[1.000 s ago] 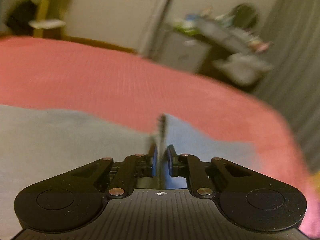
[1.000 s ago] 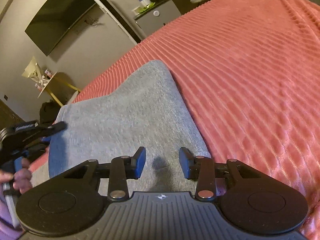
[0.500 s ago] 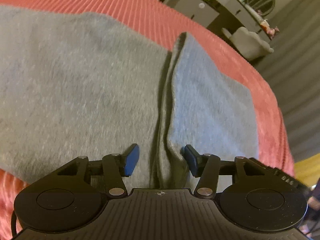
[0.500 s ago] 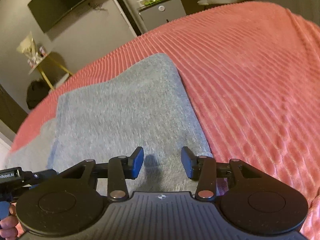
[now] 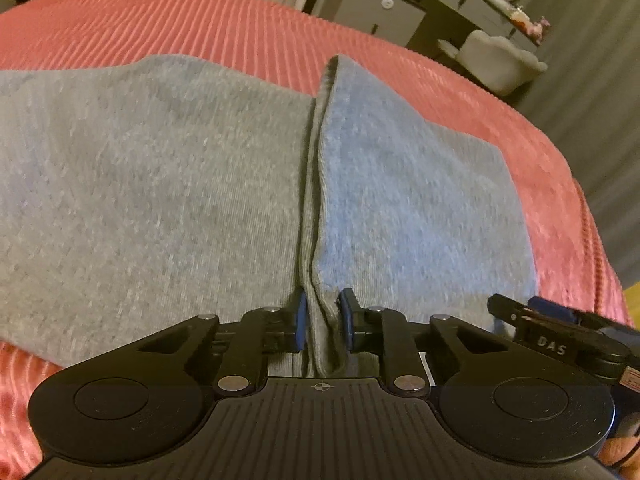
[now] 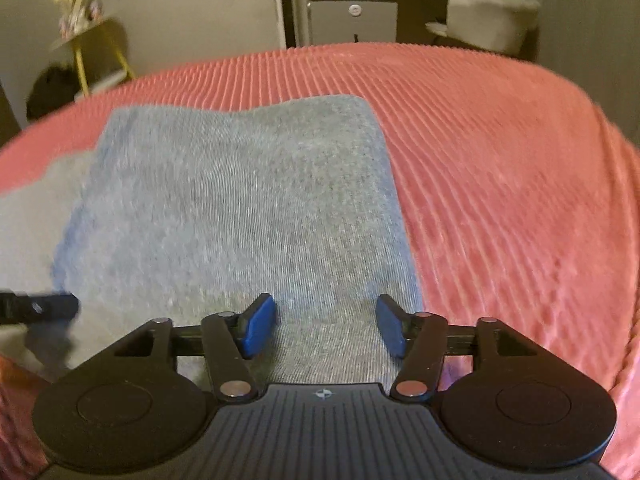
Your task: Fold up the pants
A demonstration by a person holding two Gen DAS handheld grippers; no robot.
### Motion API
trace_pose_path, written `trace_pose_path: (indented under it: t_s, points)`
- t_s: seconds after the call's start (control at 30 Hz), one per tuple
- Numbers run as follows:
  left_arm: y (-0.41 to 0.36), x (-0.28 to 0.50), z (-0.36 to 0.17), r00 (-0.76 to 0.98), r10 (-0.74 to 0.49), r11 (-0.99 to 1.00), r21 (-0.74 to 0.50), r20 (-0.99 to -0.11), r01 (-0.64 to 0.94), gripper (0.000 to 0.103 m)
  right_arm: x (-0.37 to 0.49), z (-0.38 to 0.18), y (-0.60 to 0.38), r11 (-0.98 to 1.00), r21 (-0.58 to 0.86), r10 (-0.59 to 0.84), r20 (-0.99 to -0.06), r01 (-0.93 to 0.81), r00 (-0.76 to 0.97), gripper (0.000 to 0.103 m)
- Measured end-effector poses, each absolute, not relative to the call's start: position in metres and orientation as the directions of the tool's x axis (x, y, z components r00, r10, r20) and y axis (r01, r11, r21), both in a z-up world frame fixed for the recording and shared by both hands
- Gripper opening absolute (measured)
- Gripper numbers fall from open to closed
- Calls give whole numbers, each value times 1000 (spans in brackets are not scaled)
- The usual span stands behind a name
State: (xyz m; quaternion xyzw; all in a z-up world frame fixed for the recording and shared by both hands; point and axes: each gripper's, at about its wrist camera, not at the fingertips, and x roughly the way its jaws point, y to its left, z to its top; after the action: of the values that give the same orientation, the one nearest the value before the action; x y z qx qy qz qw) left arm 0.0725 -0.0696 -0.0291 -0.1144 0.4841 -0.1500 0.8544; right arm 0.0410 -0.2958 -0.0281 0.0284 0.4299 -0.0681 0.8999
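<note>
Grey pants [image 5: 160,180] lie flat on a pink ribbed bedspread [image 5: 200,20]. A folded-over part [image 5: 420,200] lies on their right side, and its raised edge runs straight toward me. My left gripper [image 5: 322,312] is closing on the near end of that edge, and the cloth fills the gap between its blue pads. In the right wrist view the pants [image 6: 240,200] spread out ahead. My right gripper [image 6: 326,316] hovers over their near right part, its jaws opening with only flat cloth below them. The other gripper's tip [image 6: 40,306] shows at the left.
The bedspread [image 6: 500,160] stretches far to the right. Beyond the bed stand a small grey cabinet [image 6: 352,20], a white chair [image 6: 492,16] and a yellow side table [image 6: 88,48]. A grey curtain [image 5: 592,100] hangs on the right in the left wrist view.
The left gripper came down with the lifted edge, opened over the laid-down fold, then narrowed around its edge. The right jaws widened and that view rolled level.
</note>
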Motion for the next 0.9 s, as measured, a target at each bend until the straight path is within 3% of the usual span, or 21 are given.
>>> trace_pose_path:
  t_s: [0.07,0.17,0.37,0.53,0.67,0.87,0.9]
  points:
    - [-68,72,-29,485,-368,929,-340,-794,149,19,44,-29,-291,988,-64,-138,-779,140,611,69]
    - [-66,72,-29,481,-366,929,-345,-797,136,18,50,-33,-288,973,-164,-230,-785,165,575,94]
    - [-58,65,-23,506,-377,922,-366,-775,127,14,49,-34,-315,978,-33,-148,-802,204,578,94]
    - [-51,50,-11,577,-376,921,-361,-726,146,12,34,-30,-342,948,71,-142,-778,312,611,94]
    - [-49,46,-10,574,-353,933,-325,-739,155,13,25,-26,-352,940,113,-133,-746,321,652,94]
    - [-53,65,-5,582,-325,945,-272,-745,180,23,33,-31,-351,948,103,-117,-766,301,632,94]
    - [-53,72,-3,586,-329,943,-285,-741,169,29,33,-31,-350,949,98,-120,-764,299,634,94]
